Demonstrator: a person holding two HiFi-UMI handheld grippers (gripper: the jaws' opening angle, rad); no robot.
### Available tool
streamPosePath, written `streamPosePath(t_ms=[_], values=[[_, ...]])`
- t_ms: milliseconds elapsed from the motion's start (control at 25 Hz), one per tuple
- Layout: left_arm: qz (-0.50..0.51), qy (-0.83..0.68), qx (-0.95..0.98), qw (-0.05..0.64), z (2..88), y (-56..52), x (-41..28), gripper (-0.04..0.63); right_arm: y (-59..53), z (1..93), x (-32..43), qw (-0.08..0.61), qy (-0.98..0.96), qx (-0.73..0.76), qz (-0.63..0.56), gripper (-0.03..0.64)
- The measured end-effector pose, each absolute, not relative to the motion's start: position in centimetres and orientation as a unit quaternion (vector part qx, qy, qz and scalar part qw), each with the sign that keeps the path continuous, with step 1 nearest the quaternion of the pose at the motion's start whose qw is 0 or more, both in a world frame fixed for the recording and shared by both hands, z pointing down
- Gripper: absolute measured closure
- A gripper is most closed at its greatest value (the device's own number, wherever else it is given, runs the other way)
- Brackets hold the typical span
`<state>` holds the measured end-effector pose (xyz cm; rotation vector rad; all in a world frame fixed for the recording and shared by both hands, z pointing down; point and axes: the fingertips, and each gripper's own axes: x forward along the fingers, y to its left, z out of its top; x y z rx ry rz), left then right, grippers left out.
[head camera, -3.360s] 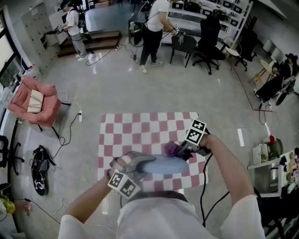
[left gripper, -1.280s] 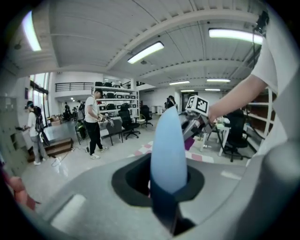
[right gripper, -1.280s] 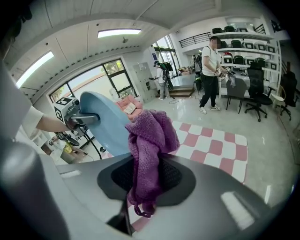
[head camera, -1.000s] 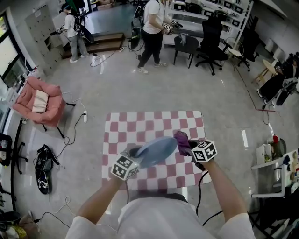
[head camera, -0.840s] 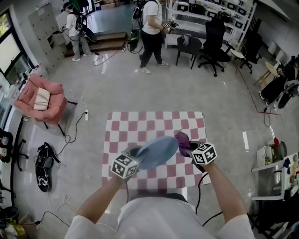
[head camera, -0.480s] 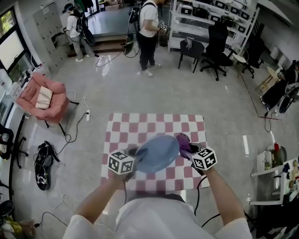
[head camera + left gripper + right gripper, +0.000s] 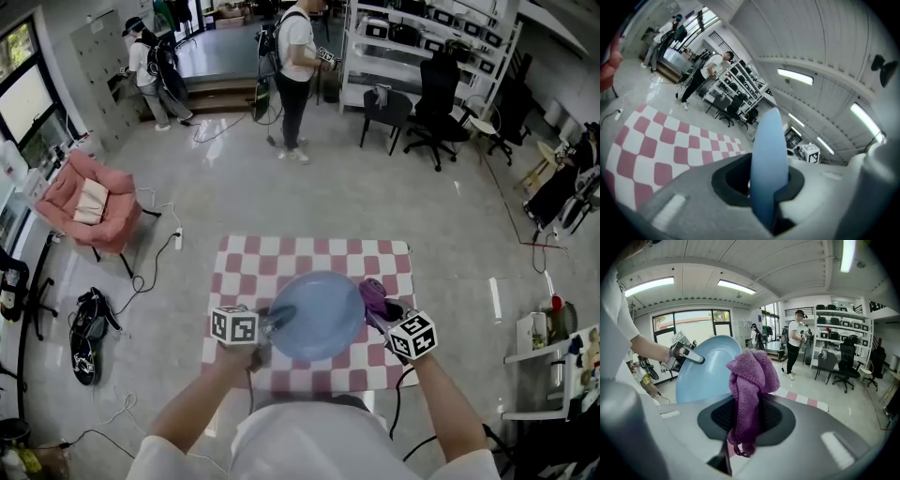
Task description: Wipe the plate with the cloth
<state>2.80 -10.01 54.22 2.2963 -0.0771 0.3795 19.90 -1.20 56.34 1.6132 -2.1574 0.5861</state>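
Observation:
A pale blue plate hangs above the checked table, tilted up toward me. My left gripper is shut on its left rim; in the left gripper view the plate stands edge-on between the jaws. My right gripper is shut on a purple cloth that lies against the plate's right edge. In the right gripper view the cloth bunches up out of the jaws, with the plate just behind it to the left.
A pink-and-white checked table lies under both grippers. On the floor to the left are a pink armchair and cables. Two people stand at the back near shelves and black office chairs.
The plate has tipped from nearly flat to facing me and swung a little right. The right gripper with the cloth has stayed against the plate's right edge. The left gripper moved slightly left.

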Motion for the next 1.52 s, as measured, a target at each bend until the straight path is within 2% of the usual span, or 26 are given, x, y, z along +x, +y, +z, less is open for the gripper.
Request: streamPosePath(t_ms=[240,800,1520], values=[[0.141,-0.027,0.874,0.464,55.6,-10.5,2.8,0.543,-1.2,56.1,19.9,0.205,-0.766,0.584,0.176,0.525],[0.145,-0.016,0.828,0.541,56.6,-10.6,3.5,0.543,-1.1,55.5,20.4,0.193,-0.752,0.612,0.150,0.525],[0.153,-0.019,0.810,0.566,57.5,-11.3,3.4,0.543,-1.2,56.1,20.7,0.209,-0.747,0.613,0.152,0.529]])
